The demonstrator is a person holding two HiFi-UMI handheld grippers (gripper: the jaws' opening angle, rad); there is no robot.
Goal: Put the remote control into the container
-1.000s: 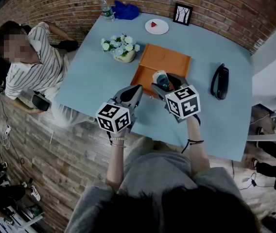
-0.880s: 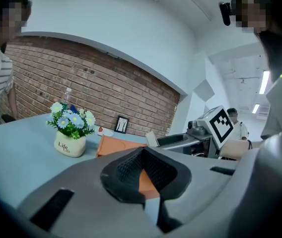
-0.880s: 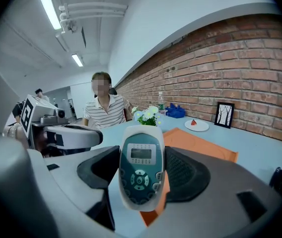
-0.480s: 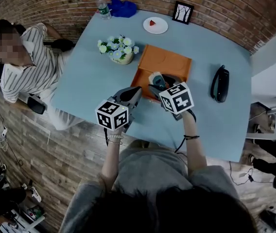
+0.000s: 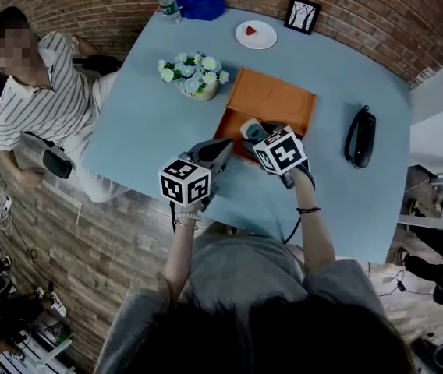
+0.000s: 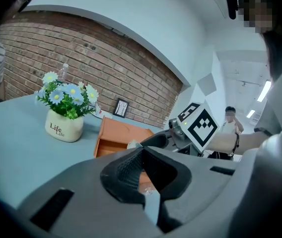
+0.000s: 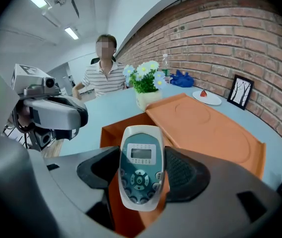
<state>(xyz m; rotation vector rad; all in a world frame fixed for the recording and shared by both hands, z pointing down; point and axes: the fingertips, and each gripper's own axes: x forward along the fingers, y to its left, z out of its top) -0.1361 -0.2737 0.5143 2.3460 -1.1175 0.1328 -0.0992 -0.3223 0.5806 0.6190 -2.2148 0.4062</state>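
Right hand-held gripper (image 5: 256,133) leftward now, remote control (image 7: 140,155) between its jaws

The blue table (image 5: 151,131) carries a flowerpot (image 5: 194,80), orange container (image 5: 280,104), plate (image 5: 256,34), frame (image 5: 303,15), bottle (image 5: 166,0), cloth (image 5: 203,5) and, well apart, a phone (image 5: 360,135).

A white-and-teal remote control (image 7: 140,170), an orange container (image 5: 280,100), a pale blue table (image 5: 151,131), a red-brown brick wall (image 5: 377,10).

R gripper (image 7: 140,176) jaws clamp the white remote control (image 7: 141,152), screen + btns facing up, over near edge of orange container (image 7: 205,128). Flower pot (image 7: 146,97) just beyond on blue table (image 7: 112,109). L gripper (image 7: 51,112) at left, seated person (image 7: 104,76) behind.
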